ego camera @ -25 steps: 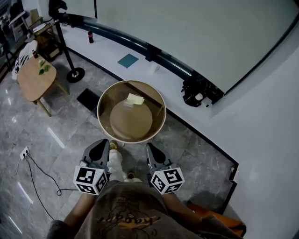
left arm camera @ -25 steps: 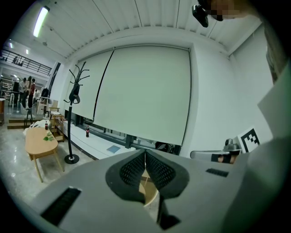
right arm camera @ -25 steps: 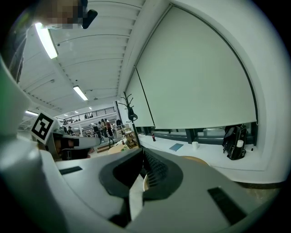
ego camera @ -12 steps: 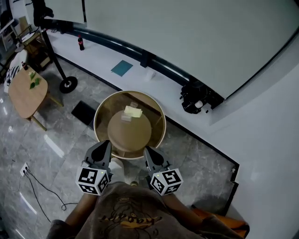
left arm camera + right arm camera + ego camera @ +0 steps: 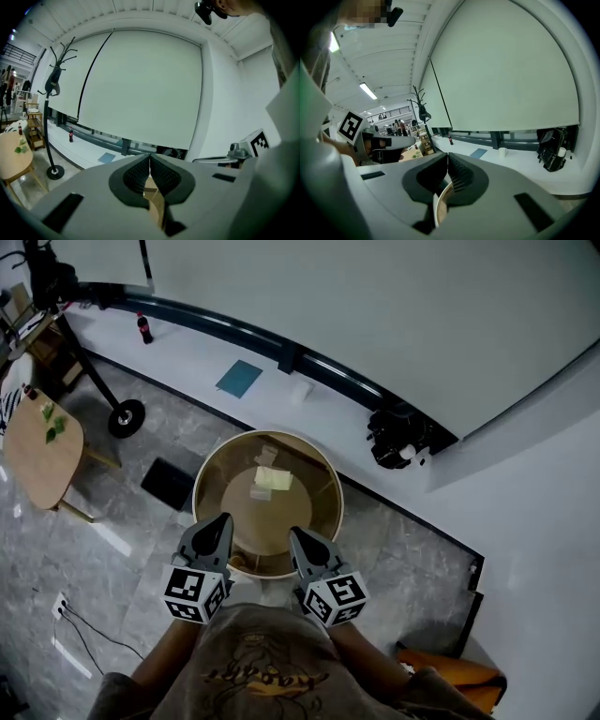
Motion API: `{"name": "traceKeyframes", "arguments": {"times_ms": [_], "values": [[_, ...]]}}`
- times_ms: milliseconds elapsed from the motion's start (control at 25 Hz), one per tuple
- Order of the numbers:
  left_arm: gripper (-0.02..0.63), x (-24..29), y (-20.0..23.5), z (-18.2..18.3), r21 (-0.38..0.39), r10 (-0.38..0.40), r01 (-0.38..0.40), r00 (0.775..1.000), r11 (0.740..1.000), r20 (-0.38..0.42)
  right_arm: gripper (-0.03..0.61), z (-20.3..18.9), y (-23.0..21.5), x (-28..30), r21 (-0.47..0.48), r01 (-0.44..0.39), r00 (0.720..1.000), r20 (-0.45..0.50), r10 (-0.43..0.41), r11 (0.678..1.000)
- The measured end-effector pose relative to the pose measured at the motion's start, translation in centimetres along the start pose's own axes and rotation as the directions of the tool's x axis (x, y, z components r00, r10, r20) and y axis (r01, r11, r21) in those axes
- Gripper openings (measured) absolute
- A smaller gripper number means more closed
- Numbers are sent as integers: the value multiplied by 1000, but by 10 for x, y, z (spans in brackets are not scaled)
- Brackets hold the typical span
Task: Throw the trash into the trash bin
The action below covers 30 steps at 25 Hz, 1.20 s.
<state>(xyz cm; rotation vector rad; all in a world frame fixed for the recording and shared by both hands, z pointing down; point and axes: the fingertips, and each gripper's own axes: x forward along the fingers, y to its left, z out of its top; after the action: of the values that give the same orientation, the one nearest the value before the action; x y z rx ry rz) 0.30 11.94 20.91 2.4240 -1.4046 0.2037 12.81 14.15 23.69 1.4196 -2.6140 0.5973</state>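
A round, wood-rimmed tub or low table (image 5: pixel 202 486) stands on the grey floor by the white platform; which of the two it is I cannot tell. A pale yellow paper (image 5: pixel 273 479) and a small whitish scrap (image 5: pixel 260 494) lie inside its ring. My left gripper (image 5: pixel 221 521) and right gripper (image 5: pixel 298 535) are side by side at its near rim, both pointing at it. In the left gripper view the left gripper (image 5: pixel 150 161) is shut with nothing between its pads. The right gripper (image 5: pixel 447 164) in its own view is likewise shut and empty.
A small wooden table (image 5: pixel 37 451) and a coat stand's base (image 5: pixel 125 416) are at the left, with a black mat (image 5: pixel 169 483) beside the round piece. On the white platform sit a cola bottle (image 5: pixel 143 327), a blue sheet (image 5: pixel 239 378) and black gear (image 5: pixel 398 439). A cable (image 5: pixel 89 638) trails at lower left.
I have walked forward with both grippers: the round piece has drawn closer, and the gripper tips now reach its near rim. Both stay shut.
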Motion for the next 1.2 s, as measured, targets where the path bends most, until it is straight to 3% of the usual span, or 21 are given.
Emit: {"name": "traceKeyframes", "arguments": {"times_ms": [280,480,1200], "values": [[20,38,27,18,19,-108,109,994,994,-35,18,21,-18,38,16,118,993,15,-118,993],[20,58,39,22,16,-142,143,989,990,-47,18,27,-27,52,22,162,987,14,-163,986],[21,101,58,4,1,-116,117,988,993,-104,20,21,-48,98,35,83,996,-34,-82,996]]}}
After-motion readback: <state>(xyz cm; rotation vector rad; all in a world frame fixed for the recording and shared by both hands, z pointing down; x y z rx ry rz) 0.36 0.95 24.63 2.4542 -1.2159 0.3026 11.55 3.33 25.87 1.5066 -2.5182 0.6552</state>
